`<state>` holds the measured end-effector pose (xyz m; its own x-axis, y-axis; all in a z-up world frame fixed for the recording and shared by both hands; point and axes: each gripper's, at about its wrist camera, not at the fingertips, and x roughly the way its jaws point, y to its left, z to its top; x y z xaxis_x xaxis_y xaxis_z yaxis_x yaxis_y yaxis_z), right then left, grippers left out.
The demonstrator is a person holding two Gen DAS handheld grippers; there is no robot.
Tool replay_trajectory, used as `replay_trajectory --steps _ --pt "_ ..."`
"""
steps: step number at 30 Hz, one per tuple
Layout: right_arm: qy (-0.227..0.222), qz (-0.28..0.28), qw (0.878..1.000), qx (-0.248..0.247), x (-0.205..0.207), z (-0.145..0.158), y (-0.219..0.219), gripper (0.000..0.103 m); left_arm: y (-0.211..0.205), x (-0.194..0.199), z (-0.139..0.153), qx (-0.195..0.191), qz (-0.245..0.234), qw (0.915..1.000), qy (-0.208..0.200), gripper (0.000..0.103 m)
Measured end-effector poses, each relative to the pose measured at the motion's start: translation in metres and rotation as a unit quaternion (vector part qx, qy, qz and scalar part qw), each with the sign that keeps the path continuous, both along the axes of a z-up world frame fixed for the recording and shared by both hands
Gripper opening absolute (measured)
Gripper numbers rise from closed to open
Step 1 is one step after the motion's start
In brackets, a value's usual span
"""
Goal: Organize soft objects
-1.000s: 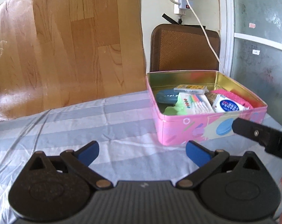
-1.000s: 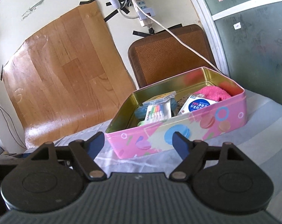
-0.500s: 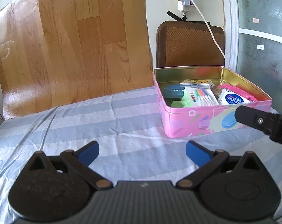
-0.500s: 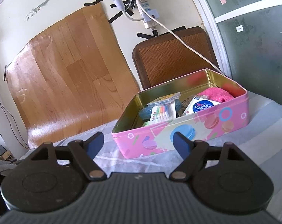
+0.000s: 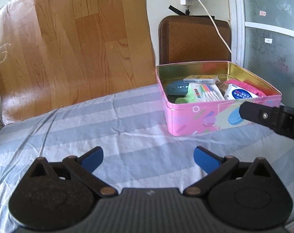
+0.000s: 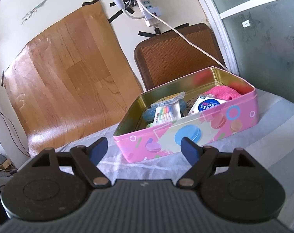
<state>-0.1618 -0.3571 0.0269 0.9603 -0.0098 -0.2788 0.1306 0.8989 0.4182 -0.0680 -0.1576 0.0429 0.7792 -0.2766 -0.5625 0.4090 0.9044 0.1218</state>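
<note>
A pink tin box (image 5: 197,120) (image 6: 166,134) stands on the striped sheet (image 5: 127,128). Inside lie a pink towel (image 5: 246,86) (image 6: 222,93), a white-and-blue packet (image 5: 239,95) (image 6: 207,104), a pack of coloured pens (image 5: 207,95) (image 6: 166,113), a blue oval case (image 5: 176,89), a green item (image 5: 182,100) and a flat card box (image 5: 201,79). My left gripper (image 5: 148,158) is open and empty over the sheet, left of and in front of the tin. My right gripper (image 6: 145,148) is open and empty just in front of the tin; its body (image 5: 273,120) shows in the left wrist view.
A wood-pattern sheet (image 5: 69,44) leans on the wall behind the bed. A brown woven chair back (image 5: 193,38) stands behind the tin, with a white cable (image 5: 218,29) from a power strip (image 6: 148,9). A frosted glass door (image 5: 273,44) is at right.
Both grippers have drawn back from the tin, which looks smaller and farther in both views. Both stay open and empty.
</note>
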Motion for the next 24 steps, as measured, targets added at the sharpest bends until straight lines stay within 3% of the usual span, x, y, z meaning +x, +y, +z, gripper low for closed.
replay_trajectory --steps 24 --pt "0.001 -0.003 1.000 0.006 -0.0038 -0.0022 -0.0017 0.085 -0.0058 -0.0038 -0.0072 0.011 -0.011 0.9996 0.024 0.103"
